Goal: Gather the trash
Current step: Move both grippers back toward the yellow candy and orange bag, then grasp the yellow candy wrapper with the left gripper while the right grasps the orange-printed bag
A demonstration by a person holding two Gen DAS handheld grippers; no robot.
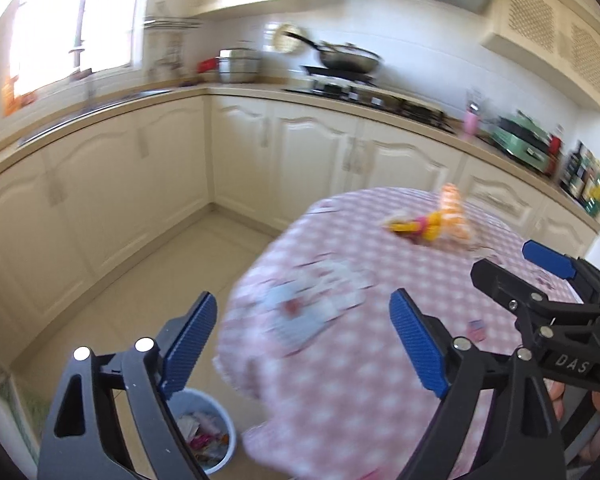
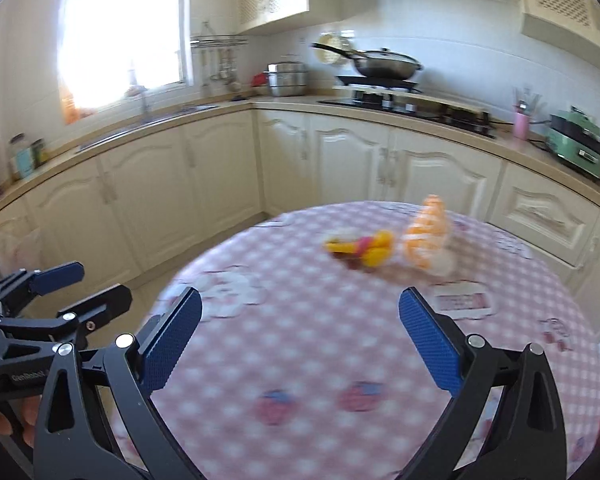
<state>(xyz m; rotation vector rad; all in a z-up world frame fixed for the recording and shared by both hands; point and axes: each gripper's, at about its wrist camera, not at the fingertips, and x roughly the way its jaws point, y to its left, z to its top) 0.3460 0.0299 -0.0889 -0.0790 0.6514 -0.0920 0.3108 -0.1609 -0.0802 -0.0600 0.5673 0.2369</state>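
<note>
A round table with a pink checked cloth carries a yellow and red wrapper and an orange-striped clear bag at its far side. Both show blurred in the left wrist view, the wrapper and the bag. My left gripper is open and empty over the table's left edge. My right gripper is open and empty above the near half of the table, well short of the trash. A pale blue bin holding trash stands on the floor below the left gripper.
A small pink and white card lies on the cloth near the right fingertip. Cream cabinets run along the back and left, with a wok on a stove and a green appliance. Tiled floor lies left of the table.
</note>
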